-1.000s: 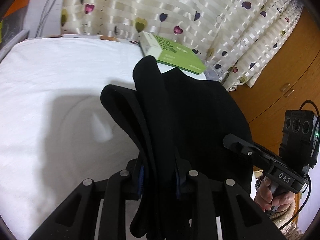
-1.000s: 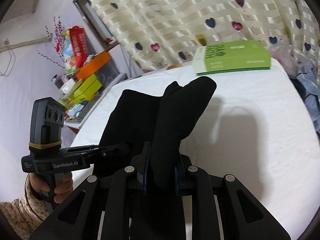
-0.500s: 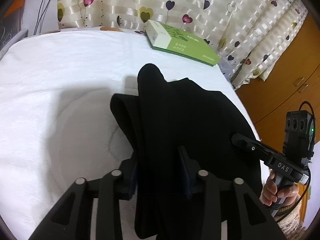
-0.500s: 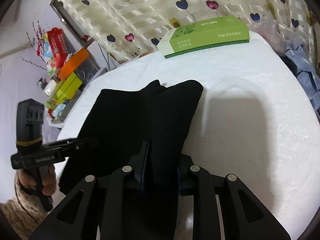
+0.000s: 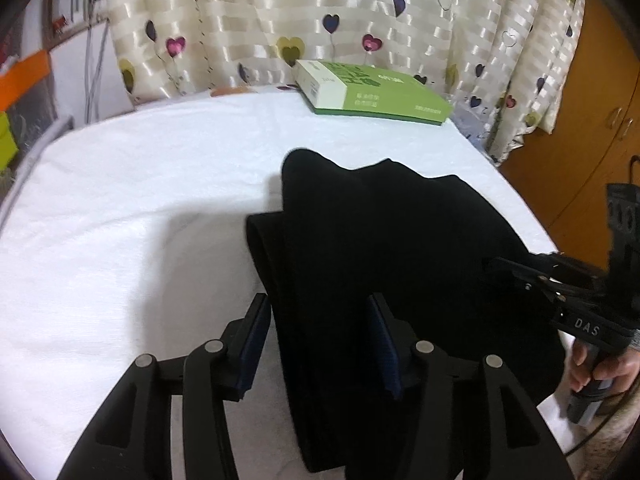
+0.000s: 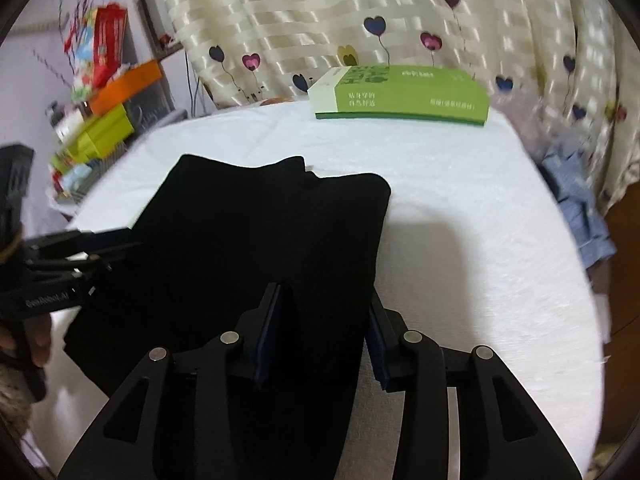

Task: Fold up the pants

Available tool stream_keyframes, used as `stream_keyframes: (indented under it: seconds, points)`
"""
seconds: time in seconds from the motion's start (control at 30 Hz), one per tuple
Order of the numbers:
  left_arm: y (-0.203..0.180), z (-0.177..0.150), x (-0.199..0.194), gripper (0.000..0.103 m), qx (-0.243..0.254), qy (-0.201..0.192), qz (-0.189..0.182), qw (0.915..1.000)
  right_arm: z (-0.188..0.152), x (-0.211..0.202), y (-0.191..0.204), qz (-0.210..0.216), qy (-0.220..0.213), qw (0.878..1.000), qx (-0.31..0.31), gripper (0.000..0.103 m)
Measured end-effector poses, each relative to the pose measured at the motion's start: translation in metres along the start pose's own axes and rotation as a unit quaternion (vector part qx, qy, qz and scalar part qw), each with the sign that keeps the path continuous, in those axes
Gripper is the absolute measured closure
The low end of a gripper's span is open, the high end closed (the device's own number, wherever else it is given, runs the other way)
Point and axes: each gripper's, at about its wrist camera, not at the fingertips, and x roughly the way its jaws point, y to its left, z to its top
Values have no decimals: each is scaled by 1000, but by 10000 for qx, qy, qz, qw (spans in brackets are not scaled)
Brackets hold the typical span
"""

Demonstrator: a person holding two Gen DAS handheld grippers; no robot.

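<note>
Black pants [image 5: 400, 248] lie folded on the white-covered table [image 5: 120, 220]. My left gripper [image 5: 320, 340] straddles the near left fold; its jaws are opening, and the cloth lies loose between the pads with a gap at the left pad. My right gripper [image 6: 324, 336] straddles the right edge of the pants [image 6: 260, 240]; its jaws are opening too, and the cloth lies slack between them. Each tool shows in the other's view: the right gripper [image 5: 500, 268] with a hand [image 5: 600, 368] on its grip, and the left gripper [image 6: 120, 240].
A green box [image 5: 380, 96] lies at the table's far edge, in front of a heart-patterned curtain [image 5: 320, 12]. A wooden cabinet [image 5: 592, 120] stands to the right. Blue cloth [image 6: 580, 216] hangs off the right edge, and a shelf of boxes [image 6: 108, 112] stands beyond the left.
Both grippers sank and tipped downward while their jaws spread apart. The raised folds they pinched have dropped and now lie flat on the table.
</note>
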Motion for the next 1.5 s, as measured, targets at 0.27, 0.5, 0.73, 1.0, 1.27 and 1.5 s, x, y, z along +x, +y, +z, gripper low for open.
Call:
stream_keyframes:
  seconds: [0.27, 0.5, 0.73, 1.0, 1.27, 1.5]
  points:
    - [0, -11, -17, 48, -104, -162, 439, 9988, -11, -28, 15, -389, -210, 9990, -119, 57]
    - [-5, -32, -40, 44, -264, -315, 487, 9980, -28, -58, 38, -317, -404, 9986, -105, 56]
    - [-18, -59, -60, 43, -219, -385, 548, 9975, -60, -74, 58, -239, -402, 9989, -71, 56]
    - [-28, -88, -73, 43, -245, -469, 574, 9969, -84, -81, 70, -314, -342, 9989, -23, 55]
    - [-34, -118, -65, 43, -157, -285, 880, 9956, -104, -75, 77, -458, -149, 9988, -46, 55]
    - [-37, -130, -60, 43, -211, -221, 888, 9956, -113, -71, 82, -526, -74, 9986, -18, 55]
